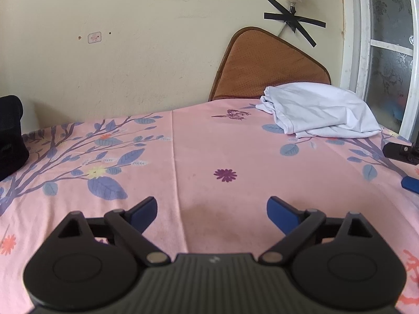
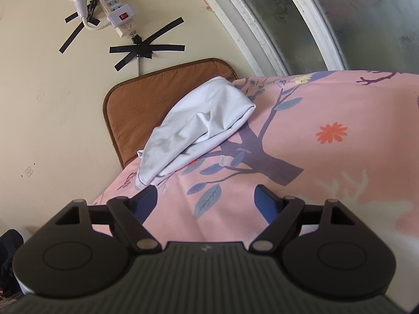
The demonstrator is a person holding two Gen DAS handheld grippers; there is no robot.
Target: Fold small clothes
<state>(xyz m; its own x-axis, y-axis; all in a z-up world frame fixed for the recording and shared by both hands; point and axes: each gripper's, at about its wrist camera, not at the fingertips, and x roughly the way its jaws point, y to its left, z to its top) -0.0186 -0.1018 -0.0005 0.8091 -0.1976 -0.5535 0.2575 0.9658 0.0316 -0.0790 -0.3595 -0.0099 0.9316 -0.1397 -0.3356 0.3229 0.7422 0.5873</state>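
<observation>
Left gripper (image 1: 212,216) and right gripper (image 2: 205,204): jaws wide apart, nothing between. Folded white garment (image 1: 318,113) on pink sheet (image 1: 209,151) at 1 o'clock, against brown cushion (image 1: 262,65). Only the left wrist view shows a black object (image 1: 10,136) at 9 o'clock; only the right shows the power strip's sockets (image 2: 112,2).

One white garment (image 1: 319,110), one cushion (image 1: 264,65)

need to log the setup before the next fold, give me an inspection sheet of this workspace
surface: pink floral sheet, mostly bare.
job's things: white garment bundled at the far edge, in front of the brown cushion.
clutter: dark object at the left edge, unclear what.
grippers: left gripper and right gripper open, holding nothing.
cables: power strip and cord taped to the wall with black tape.
surroundings: cream wall, frosted window.
</observation>
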